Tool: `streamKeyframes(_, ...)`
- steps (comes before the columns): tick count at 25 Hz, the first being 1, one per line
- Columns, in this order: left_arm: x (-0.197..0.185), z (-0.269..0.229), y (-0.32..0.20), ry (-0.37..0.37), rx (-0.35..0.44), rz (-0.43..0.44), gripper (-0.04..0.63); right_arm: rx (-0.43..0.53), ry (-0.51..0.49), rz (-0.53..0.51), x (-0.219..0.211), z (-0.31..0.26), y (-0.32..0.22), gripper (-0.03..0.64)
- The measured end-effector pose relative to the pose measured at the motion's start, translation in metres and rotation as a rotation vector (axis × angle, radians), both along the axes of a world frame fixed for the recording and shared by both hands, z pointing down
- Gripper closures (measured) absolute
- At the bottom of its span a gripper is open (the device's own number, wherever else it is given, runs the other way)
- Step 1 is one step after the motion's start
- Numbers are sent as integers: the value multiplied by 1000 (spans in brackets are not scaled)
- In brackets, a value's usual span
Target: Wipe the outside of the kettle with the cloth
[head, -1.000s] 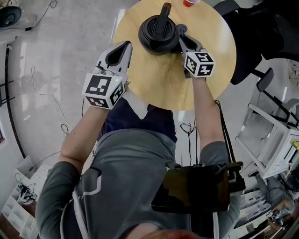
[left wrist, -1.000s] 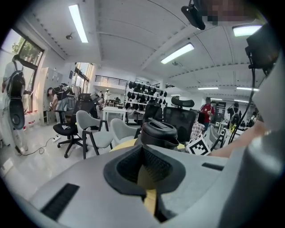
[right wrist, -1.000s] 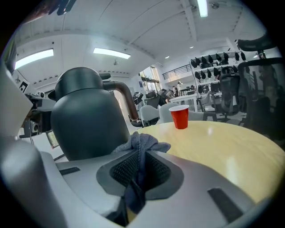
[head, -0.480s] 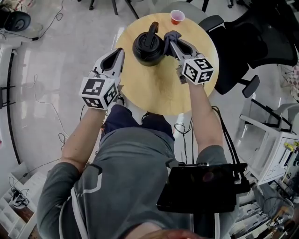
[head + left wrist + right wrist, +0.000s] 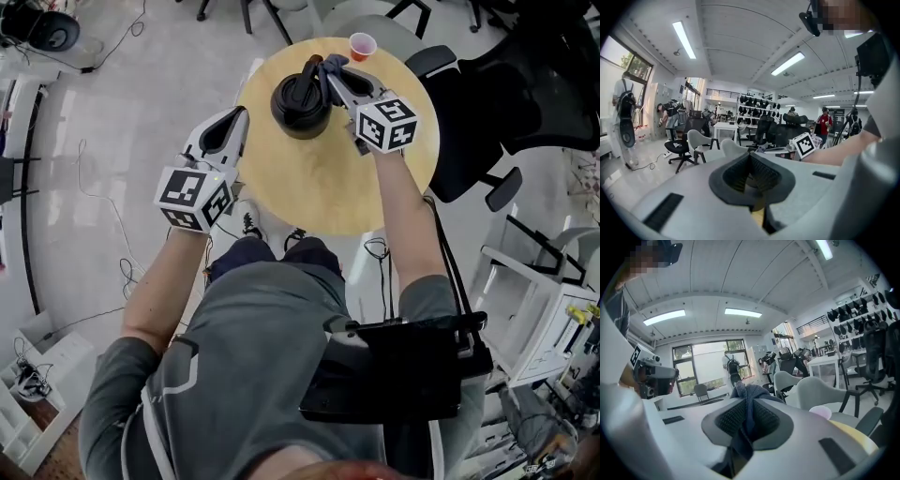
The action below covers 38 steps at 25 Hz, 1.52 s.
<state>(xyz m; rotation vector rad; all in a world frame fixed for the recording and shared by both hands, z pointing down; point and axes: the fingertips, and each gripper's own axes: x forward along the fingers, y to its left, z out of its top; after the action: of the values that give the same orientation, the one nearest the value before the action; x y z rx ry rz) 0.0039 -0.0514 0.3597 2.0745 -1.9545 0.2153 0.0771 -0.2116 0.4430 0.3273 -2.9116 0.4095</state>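
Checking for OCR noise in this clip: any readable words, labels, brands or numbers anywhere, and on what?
None readable in any view.
The left gripper and right gripper carry black-and-white square markers, no letters.
The kettle and the cloth: no label shows.
The cup: too small to tell.

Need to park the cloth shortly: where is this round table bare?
The near half of the table, between the kettle and its front edge, is bare; so is the strip right of the forearm. Crowded at the far edge: kettle, cup, and the right hand-held gripper gripping the cloth.
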Motion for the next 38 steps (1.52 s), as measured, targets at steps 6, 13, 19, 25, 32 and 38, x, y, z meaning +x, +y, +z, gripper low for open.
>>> streamKeyframes(6,-12,20,8,3,-45,-36,586,-60,20,-31,-7,28,-12,555)
streamKeyframes(13,-22,32,18,9,-68,-67,586,-123,44,-4,-5,61,-23,555)
streamKeyframes(19,-24,43,19,11,-78,-74,586,-160,99,11,-4,101,-28,555)
streamKeyframes(25,-29,53,23,5,-92,-91,586,-181,151,6,-6,137,-29,555)
streamKeyframes(32,-31,58,21,-3,-107,-89,586,-199,201,-28,-6,160,-28,555)
streamKeyframes(38,-30,56,20,-10,-113,-83,586,-221,222,-25,-4,171,-28,555)
